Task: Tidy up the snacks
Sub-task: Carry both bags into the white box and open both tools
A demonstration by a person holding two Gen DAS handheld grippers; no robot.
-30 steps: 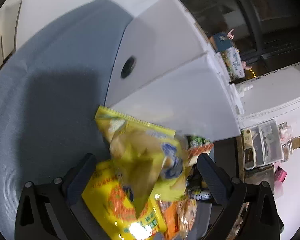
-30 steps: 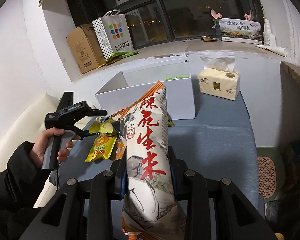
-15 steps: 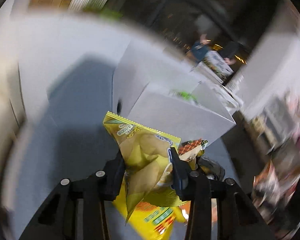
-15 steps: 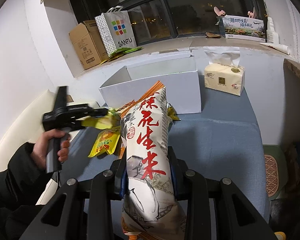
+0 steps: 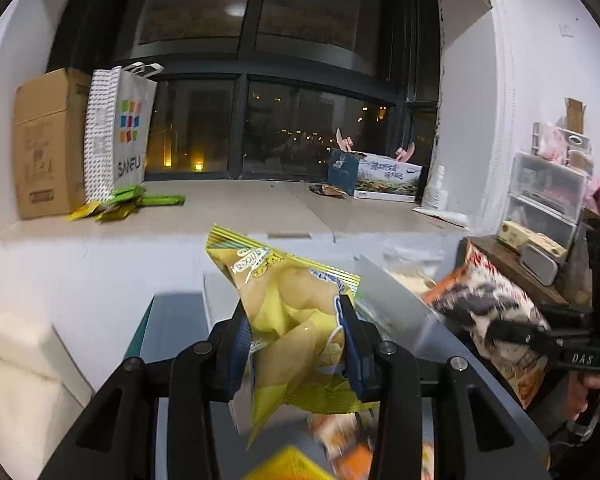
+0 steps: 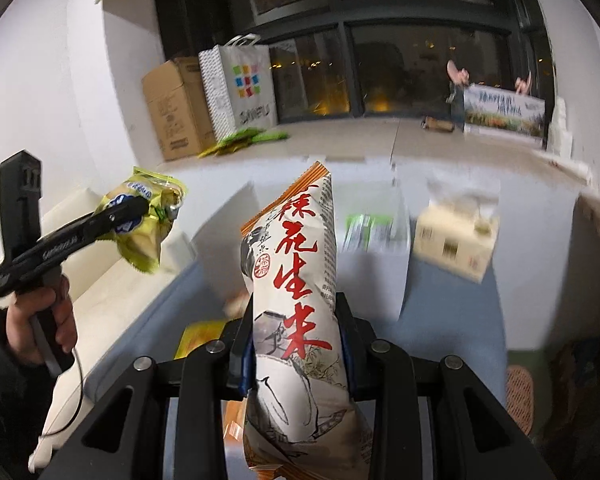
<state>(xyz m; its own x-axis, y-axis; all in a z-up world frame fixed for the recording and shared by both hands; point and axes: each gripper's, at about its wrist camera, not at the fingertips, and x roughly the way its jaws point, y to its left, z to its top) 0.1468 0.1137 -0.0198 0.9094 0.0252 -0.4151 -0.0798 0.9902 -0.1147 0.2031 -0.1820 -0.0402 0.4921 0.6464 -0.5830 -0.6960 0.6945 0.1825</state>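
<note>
My left gripper (image 5: 296,332) is shut on a yellow chip bag (image 5: 288,312) and holds it in the air near the white box (image 5: 396,312). It also shows in the right wrist view (image 6: 140,216), held high at the left. My right gripper (image 6: 296,336) is shut on a tall white peanut bag with red characters (image 6: 296,280), upright above the blue surface. That bag also shows at the right of the left wrist view (image 5: 488,320). The open white box (image 6: 372,248) stands ahead, with a green packet (image 6: 364,232) inside.
Several snack packets (image 6: 200,336) lie on the blue surface (image 6: 452,320) below the grippers. A tissue box (image 6: 452,240) stands right of the white box. A cardboard box (image 6: 176,108), a paper bag (image 6: 240,88) and green packets (image 6: 244,140) sit on the window ledge.
My left gripper has shut on the yellow chip bag and lifted it off the pile. My right gripper has moved forward towards the white box with the peanut bag.
</note>
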